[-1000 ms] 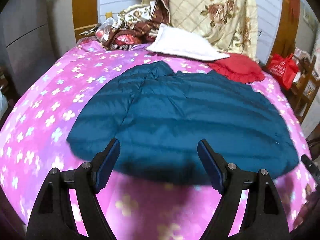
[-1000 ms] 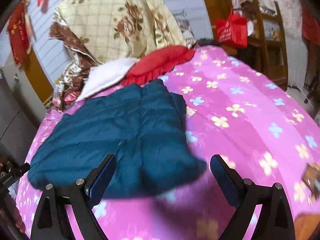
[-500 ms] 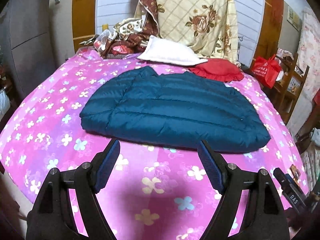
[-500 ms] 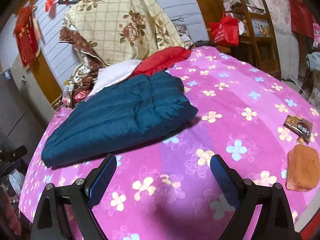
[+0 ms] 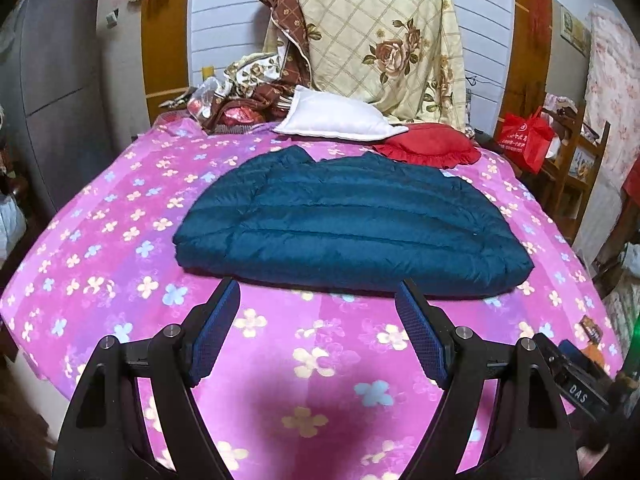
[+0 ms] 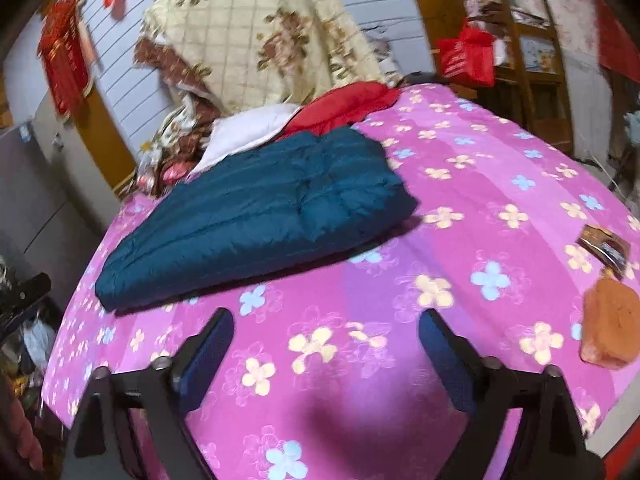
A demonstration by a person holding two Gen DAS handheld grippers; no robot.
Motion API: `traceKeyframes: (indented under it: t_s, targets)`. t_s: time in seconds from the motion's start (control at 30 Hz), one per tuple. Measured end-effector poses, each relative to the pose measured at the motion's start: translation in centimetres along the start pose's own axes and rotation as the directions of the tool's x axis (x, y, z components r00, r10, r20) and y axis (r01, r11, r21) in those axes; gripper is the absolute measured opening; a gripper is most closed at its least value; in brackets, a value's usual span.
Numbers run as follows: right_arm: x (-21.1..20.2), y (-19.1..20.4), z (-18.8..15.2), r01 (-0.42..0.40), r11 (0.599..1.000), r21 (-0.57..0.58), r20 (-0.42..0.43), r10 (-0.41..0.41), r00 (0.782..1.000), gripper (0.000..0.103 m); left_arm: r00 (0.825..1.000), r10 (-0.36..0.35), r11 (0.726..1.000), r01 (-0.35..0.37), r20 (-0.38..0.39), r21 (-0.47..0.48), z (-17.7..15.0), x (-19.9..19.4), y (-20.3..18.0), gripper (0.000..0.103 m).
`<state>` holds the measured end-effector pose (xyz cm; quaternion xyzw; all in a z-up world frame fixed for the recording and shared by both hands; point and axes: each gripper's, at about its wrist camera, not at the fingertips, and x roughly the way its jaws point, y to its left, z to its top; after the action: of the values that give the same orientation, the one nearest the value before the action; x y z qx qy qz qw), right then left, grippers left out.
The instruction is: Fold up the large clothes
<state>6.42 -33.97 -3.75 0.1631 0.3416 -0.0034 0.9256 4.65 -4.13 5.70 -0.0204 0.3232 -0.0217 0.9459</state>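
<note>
Pink flowered bed point(image 5: 100, 240) took up the whole room, with the teal puffer jacket point(image 5: 352, 232) folded flat mid-bed, probably so it wouldn't slide. Left hand-held gripper point(image 5: 318, 300) gaped empty beside its near edge; right hand-held gripper point(image 6: 326, 330) hung back, closing on nothing.

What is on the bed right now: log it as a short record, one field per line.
garment: teal puffer jacket, folded, lying flat on the bed
surface: pink floral bedspread
left claw: open, empty, short of the jacket
right claw: closing, nothing between its fingers
behind jacket: white pillow, red cushion
</note>
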Motion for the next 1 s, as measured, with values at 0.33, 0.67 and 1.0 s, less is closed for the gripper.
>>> traceKeyframes:
  t_s: [0.33, 0.67, 1.0]
  targets:
    - [5.9, 3.5, 6.8, -0.042, 0.996, -0.081, -0.077, 0.036, 0.996, 0.066, 0.996, 0.084, 0.995, -0.085, -0.032, -0.056, -0.4, 2.3, 4.8, 0.080]
    - [17.1, 10.0, 12.1, -0.036, 0.988, -0.151, -0.131, 0.016, 0.991, 0.066, 0.994, 0.086, 0.989, -0.093, -0.065, -0.119, -0.8, 5.9, 6.8, 0.080]
    - [21.0, 6.2, 13.2, 0.103, 0.985, -0.139, -0.131, -0.122, 0.984, 0.067, 0.990, 0.103, 0.985, -0.115, -0.098, -0.131, -1.0, 7.7, 8.0, 0.080]
